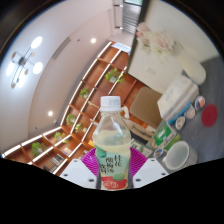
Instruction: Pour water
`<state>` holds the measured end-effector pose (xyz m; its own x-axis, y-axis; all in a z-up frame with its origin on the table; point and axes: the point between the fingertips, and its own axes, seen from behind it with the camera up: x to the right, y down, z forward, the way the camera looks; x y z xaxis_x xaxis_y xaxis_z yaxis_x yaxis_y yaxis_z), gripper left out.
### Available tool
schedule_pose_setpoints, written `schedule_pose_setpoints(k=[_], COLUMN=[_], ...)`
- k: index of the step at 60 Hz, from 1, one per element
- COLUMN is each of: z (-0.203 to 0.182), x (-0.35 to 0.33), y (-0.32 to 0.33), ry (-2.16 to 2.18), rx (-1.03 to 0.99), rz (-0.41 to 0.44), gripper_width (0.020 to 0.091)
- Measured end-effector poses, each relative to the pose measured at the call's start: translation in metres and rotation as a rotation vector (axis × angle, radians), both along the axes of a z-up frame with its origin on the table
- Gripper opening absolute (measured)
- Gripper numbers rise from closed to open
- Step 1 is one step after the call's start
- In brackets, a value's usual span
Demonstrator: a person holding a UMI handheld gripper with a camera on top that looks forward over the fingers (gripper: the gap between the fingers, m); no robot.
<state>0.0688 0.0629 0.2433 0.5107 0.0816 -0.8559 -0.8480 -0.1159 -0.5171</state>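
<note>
One plastic bottle [112,145], white cap, pink-green label, stands upright close ahead of gripper, tilted room behind. Gripper fingers hidden; grip state cannot be told. White cup [176,154] beside bottle on table [150,170].

This looks like a lived-in room of a home or a small café. Behind the white tabletop [190,165] runs a wooden shelf unit [85,100] with potted green plants, under a white ceiling with recessed lights [37,43].

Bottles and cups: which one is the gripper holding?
The white-capped bottle with the green and pink label, held ahead of the gripper; the white cup stands apart, beyond it.
</note>
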Motion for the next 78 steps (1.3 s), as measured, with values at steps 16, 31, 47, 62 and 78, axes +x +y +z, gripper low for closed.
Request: schedule_pose_setpoints(k=[16,31,47,62,78], z=[0.028,-0.019,-0.112,-0.147,-0.156], x=[0.104,0.196,0.254,0.252,0.252], y=[0.004,-0.003,0.012,0.017,0.011], ry=[-0.861,-1.024,-1.009,-0.965,-0.975], rx=[0.010,-0.145,-0.262,-0.257,-0.312], rz=[-0.212,-0.321,-0.302,-0.269,-0.253], gripper_width=[0.0375,0.0385,0.0387,0.0394,0.0617])
